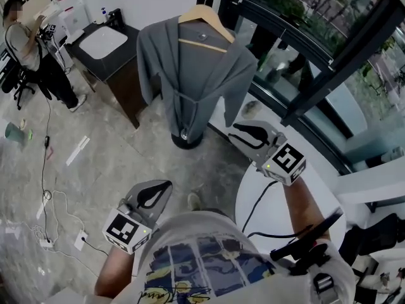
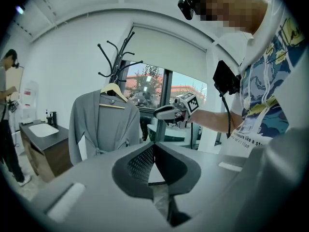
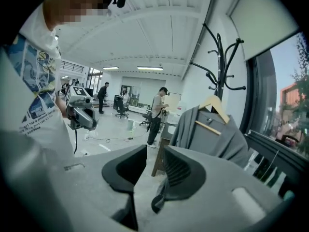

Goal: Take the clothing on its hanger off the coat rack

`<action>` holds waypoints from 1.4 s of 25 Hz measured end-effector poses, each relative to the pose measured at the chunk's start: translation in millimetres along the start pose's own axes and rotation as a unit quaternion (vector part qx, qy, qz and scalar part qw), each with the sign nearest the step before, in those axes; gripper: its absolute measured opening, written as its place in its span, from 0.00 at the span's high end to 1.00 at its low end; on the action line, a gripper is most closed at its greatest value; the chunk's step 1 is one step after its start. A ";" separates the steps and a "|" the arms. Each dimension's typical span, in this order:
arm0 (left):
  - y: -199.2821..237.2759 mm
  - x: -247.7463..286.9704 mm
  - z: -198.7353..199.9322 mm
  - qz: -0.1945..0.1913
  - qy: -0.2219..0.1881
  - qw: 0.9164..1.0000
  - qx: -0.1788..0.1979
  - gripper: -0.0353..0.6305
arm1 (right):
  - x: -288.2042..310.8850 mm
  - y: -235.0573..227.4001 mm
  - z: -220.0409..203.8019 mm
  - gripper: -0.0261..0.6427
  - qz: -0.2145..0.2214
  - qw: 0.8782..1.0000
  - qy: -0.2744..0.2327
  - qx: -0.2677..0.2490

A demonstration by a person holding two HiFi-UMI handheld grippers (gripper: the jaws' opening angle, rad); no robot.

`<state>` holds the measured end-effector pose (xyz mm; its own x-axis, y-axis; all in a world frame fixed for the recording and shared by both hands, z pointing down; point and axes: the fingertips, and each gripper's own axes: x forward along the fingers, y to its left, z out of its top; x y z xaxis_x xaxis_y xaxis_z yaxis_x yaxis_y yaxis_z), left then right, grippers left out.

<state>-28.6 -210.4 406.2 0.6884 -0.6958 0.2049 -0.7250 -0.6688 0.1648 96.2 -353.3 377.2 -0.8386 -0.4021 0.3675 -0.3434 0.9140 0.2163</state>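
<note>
Garment location: the grey robe (image 1: 190,75) hangs full length on a wooden hanger (image 1: 218,25), which is hooked high on the coat rack (image 1: 193,143) at the far centre of the scene, beside the window. The robe's long axis is vertical. The hanger's shoulder bar runs roughly left to right, with the robe's front turned toward the operator.

Right gripper (image 1: 239,130): raised, jaws spread with a clear gap, nothing between them. It sits near the robe's right sleeve without touching it. The hanger lies farther off, higher and slightly left.

Left gripper (image 1: 164,189): held low and near the body, jaws pressed together, empty, well apart from the robe.

Assessment: the right gripper is the nearer one. The approach probably runs far and upward to the hanger's neck.
</note>
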 end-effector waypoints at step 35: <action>61.3 70.9 24.6 0.088 0.017 0.996 -0.028 0.92 | 131.1 -260.3 24.3 0.60 0.125 0.990 0.070 0.013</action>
<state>-23.7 -307.2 407.1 0.5494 -0.7915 0.2677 -0.8355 -0.5201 0.1772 65.4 -642.6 347.1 -0.8328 -0.1646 0.5285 -0.1440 0.9863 0.0803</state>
